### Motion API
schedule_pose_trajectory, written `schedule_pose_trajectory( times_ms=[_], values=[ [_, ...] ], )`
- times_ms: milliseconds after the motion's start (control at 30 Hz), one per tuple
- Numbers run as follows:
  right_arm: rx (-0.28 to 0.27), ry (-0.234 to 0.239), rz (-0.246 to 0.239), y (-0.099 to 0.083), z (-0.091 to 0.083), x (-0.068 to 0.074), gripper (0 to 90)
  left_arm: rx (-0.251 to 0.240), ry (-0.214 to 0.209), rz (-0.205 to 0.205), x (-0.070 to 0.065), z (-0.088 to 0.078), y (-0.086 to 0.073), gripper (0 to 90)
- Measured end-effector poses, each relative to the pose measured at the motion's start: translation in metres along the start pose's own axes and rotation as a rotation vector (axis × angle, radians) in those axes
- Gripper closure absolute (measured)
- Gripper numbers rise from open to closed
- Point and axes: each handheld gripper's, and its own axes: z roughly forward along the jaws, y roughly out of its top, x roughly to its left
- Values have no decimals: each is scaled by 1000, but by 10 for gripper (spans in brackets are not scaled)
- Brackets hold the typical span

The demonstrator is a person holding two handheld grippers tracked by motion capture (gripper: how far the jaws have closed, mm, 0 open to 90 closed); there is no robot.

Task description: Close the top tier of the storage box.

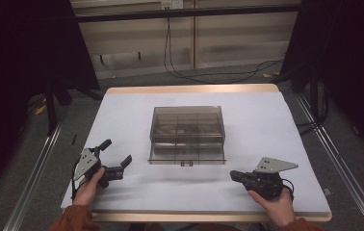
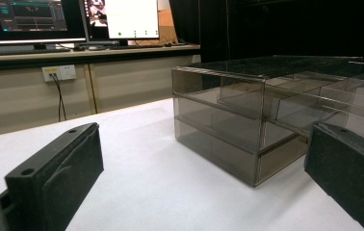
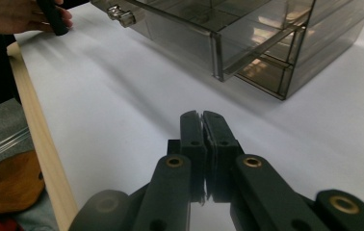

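Observation:
A smoky clear plastic drawer box [image 1: 188,129] stands in the middle of the white table [image 1: 122,110]. Its lower drawer [image 1: 187,155] is pulled out toward me, with a small metal knob [image 3: 118,16] on its front. My left gripper [image 1: 116,154] is open at the front left, jaws spread wide, with nothing between them; the box [image 2: 266,110] lies ahead of it. My right gripper [image 1: 234,175] is shut at the front right, holding nothing, pointing left across the table. Its pads [image 3: 202,126] are pressed together just above the table.
The table's wooden front edge [image 3: 35,130] runs close below both hands. Cables [image 1: 204,72] lie on the floor behind the table. Black frame posts [image 1: 50,110] stand at both sides. Monitors [image 2: 74,19] sit on a desk beyond the table.

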Motion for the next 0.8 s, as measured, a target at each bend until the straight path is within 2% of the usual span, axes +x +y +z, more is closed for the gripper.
schedule_pose_trajectory(
  times_ms=[367,600,700,767,800],
  values=[
    [11,41,-21,2,11,11,900,4,-1,8,0,0,0,0],
    [21,62,-50,7,21,20,900,2,8,0,0,0,0,0],
    [25,86,-59,10,28,27,900,1,-1,-1,0,0,0,0],
    [29,93,-66,11,30,29,900,-3,-7,-5,0,0,0,0],
    [34,105,-77,12,35,33,900,-22,-1,-23,-1,0,-1,0]
  ],
)
